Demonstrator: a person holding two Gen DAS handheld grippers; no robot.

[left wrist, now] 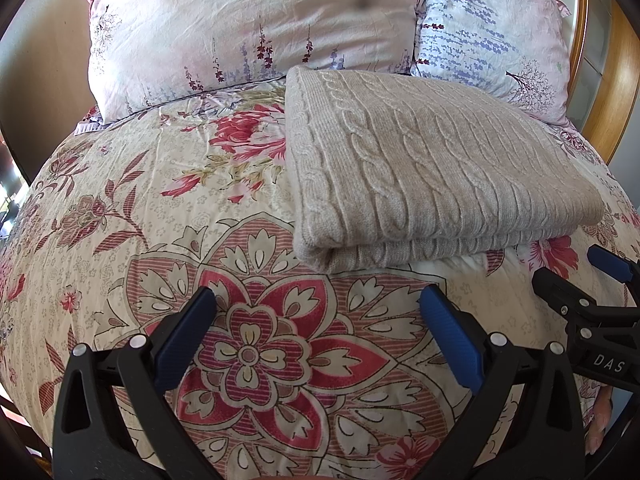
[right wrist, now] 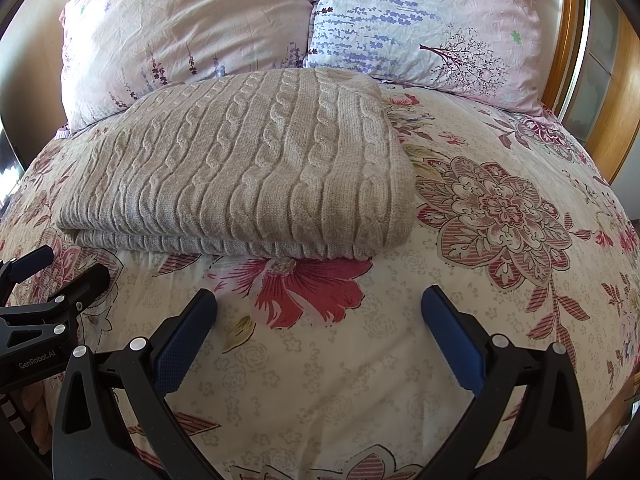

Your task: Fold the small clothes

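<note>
So in the left wrist view, the left claw sits at the bottom of the frame with its blue-padded fingers spread wide, released, nothing between them, hovering over the cream bedspread with big red and pink flower print. The folded beige cable-knit sweater lies on the bed right of centre, neat rectangle, folded edge facing the camera, well clear of the fingers. Behind it at the top there's a pale pink floral pillow and a second pink pillow with purple lavender print at upper right. The right claw pokes in at the right edge, just near the sweater's lower right corner; can't tell from here alone how wide it is. In the right wrist view, the right claw is also spread apart and empty at the bottom. Here the sweater sits left of centre, both pillows behind it, and the left claw shows at the lower left edge, close to the sweater's near left corner but not touching.
</note>
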